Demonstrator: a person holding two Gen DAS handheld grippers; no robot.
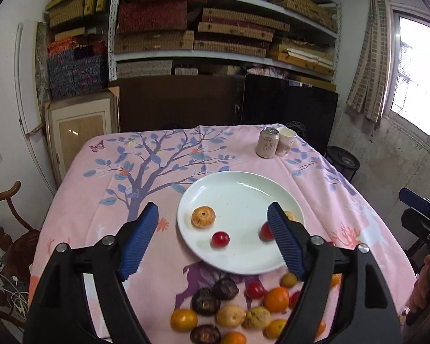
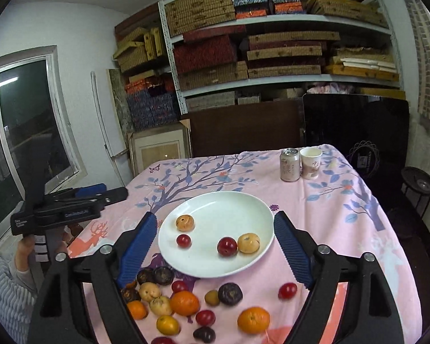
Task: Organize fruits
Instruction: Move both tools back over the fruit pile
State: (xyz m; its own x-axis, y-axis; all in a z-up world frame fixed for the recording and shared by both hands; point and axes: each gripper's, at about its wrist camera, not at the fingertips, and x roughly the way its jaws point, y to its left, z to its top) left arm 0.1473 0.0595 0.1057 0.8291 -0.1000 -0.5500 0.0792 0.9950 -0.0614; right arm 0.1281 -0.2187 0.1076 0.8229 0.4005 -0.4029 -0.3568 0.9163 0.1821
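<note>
Fruits (image 2: 183, 304) lie heaped at the table's (image 2: 344, 229) near edge below the plate (image 2: 229, 209); both tongs (image 1: 213, 240) (image 2: 215, 246), spread apart and empty, should pinch one fruit gently.

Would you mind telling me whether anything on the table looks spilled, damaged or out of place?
Nothing stands out: the can and paper cup stand upright, the white plate sits flat with four fruits, the rest lie loose.
</note>
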